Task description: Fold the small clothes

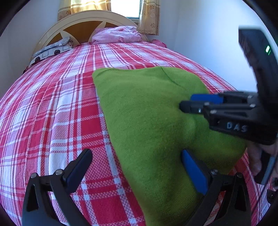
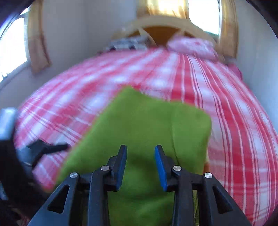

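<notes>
A green knitted garment [image 1: 152, 121] lies folded flat on the red and white checked bedspread [image 1: 52, 107]. My left gripper [image 1: 137, 156] is open, its jaws wide apart over the garment's left edge, holding nothing. My right gripper [image 1: 185, 101] reaches in from the right over the garment's middle. In the right wrist view the right gripper [image 2: 140, 149] is open, empty, just above the green garment [image 2: 147, 125]. That view is blurred by motion. The left gripper's finger [image 2: 50, 147] shows at its left edge.
A pink bundle of cloth [image 1: 116, 34] and a patterned pillow [image 1: 50, 50] lie at the headboard [image 1: 83, 20]. White walls close in on both sides of the bed. A curtained window [image 1: 126, 8] is behind the headboard.
</notes>
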